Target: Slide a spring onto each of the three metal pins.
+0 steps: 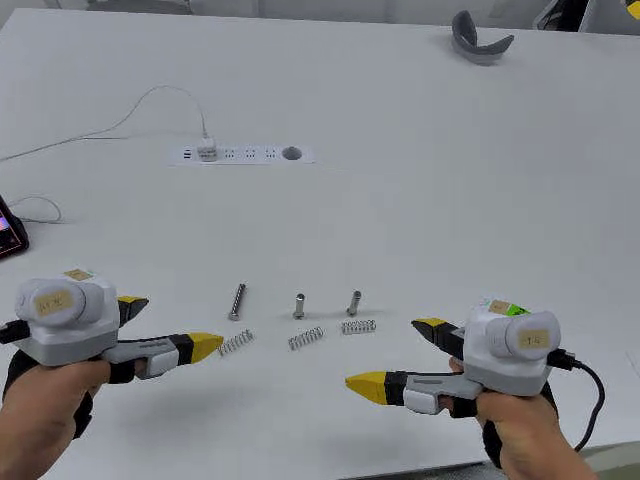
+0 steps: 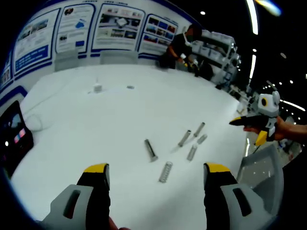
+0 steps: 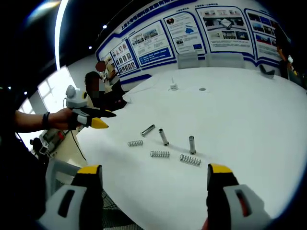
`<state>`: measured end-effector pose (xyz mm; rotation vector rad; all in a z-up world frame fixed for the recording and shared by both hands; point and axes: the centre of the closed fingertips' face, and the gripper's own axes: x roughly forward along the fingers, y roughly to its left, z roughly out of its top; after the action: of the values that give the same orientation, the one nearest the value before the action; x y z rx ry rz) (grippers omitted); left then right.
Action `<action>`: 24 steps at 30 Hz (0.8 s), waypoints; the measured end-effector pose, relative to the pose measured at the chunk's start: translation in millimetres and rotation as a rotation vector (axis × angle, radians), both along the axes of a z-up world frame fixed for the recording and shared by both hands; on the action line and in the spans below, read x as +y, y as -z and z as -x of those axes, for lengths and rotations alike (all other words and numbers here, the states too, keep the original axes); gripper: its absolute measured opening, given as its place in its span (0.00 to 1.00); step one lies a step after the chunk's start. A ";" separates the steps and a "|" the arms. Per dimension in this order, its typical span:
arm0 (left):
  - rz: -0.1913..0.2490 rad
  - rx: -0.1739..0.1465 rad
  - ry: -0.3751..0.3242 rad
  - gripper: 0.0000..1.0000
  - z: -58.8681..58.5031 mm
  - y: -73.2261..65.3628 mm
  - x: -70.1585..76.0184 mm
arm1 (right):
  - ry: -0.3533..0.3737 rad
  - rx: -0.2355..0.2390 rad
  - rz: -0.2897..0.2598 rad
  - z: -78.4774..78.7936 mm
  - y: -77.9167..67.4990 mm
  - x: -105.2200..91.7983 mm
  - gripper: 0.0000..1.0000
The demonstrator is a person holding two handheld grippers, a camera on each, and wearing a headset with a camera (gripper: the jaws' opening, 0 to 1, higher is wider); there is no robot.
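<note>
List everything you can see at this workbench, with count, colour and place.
metal pins: three, silver, row mid-table
springs: three, silver, loose, just nearer than the pins
power strip: one, white, farther back
cable: one, white, running left from the strip
screen device: one, dark, left table edge
curved band: one, grey, far right
table: one, white
left claw: one, grey, yellow tips, open, left of pins
right claw: one, grey, yellow tips, open, right of springs

Tan sticker (image 1: 53, 302) on left tongs (image 1: 180, 322): scrawl unreadable. Second sticker (image 1: 532, 341) on right tongs (image 1: 390, 353): likewise. Wall posters (image 3: 218, 24): print too small.
</note>
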<state>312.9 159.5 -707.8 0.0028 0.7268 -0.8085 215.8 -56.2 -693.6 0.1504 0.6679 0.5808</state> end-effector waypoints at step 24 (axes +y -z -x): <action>-0.036 0.025 0.068 0.68 -41.1 36.2 -47.8 | -0.008 0.024 0.002 4.3 3.6 -3.0 0.85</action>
<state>354.0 111.7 -743.9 0.0501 0.7686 -0.8612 211.5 -59.2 -697.2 0.1538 0.6929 0.5864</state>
